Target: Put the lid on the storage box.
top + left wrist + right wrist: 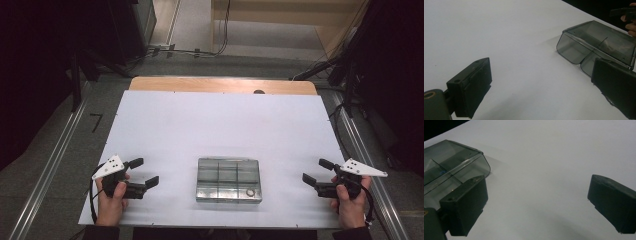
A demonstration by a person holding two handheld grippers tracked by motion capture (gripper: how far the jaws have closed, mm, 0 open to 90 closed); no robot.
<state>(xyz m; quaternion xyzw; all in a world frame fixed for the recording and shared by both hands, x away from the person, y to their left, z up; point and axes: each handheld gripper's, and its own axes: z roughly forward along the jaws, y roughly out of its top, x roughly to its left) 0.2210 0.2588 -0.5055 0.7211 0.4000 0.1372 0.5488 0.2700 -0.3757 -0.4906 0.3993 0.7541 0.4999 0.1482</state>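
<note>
Low in the centre of the high view, the clear smoky plastic compartment box (229, 179) sits closed on the white table sheet (220, 125), with a small ring (250, 192) in its lower-right cell. Left gripper (143, 173) at lower left and right gripper (317, 171) at lower right flank it, well apart from it. Both have jaws spread wide with nothing between them.

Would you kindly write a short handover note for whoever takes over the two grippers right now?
Left gripper: open, nothing held, left of the box.
Right gripper: open, nothing held, right of the box.
Clear compartment box: lid closed, near the front edge of the white table, between the grippers, untouched. A small ring-like item lies in its front right compartment.
Done: nothing visible.
Left: probably reaching in and handling the box.
</note>
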